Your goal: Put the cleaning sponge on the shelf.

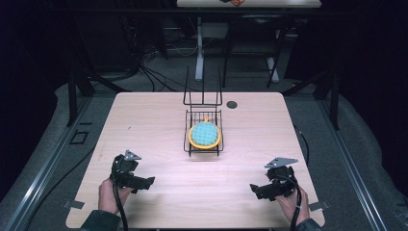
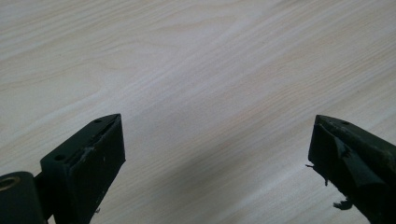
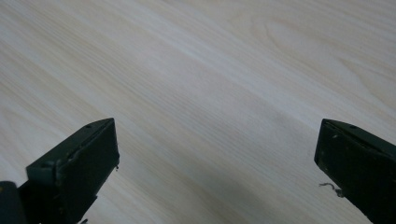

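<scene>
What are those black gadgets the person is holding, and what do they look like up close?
Each hand holds a black gripper: the left gripper and the right gripper. Each carries a grey three-cornered plate on top and trails a black cable toward dark sleeves. Up close, two blocky black jaws stand wide apart, with small screw holes and frayed padding.

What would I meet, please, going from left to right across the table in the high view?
Left gripper → black wire basket holding a round blue and yellow thing → right gripper, all on the wooden table.
</scene>
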`<state>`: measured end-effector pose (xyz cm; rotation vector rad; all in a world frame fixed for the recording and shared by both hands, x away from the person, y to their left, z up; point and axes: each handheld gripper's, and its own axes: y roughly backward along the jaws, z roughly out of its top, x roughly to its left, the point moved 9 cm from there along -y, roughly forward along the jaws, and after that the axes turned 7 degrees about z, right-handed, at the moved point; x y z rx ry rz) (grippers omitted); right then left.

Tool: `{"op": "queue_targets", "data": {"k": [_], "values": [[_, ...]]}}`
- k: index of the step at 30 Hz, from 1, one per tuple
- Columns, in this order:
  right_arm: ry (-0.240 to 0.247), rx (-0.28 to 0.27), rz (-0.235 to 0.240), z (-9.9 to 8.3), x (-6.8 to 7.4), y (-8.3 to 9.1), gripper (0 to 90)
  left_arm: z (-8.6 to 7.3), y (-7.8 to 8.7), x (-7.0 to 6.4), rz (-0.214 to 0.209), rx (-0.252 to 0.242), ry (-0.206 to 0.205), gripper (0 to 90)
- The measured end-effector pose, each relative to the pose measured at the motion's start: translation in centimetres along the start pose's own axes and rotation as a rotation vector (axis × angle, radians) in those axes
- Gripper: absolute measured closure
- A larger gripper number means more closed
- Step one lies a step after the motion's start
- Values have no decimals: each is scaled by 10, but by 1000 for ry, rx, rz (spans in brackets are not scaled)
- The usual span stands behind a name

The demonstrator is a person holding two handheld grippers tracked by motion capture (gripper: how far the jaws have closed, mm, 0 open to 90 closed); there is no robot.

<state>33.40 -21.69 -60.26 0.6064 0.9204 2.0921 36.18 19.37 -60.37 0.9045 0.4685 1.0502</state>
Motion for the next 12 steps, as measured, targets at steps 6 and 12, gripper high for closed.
{"op": "queue_targets", "data": {"k": [6,12], "values": [[20,94,28,-16,-7,-14,0,0,-1,-1,5,0,-4,37],[57,139,30,-22,-7,-21,0,0,-2,-3,0,5,-13,36]]}}
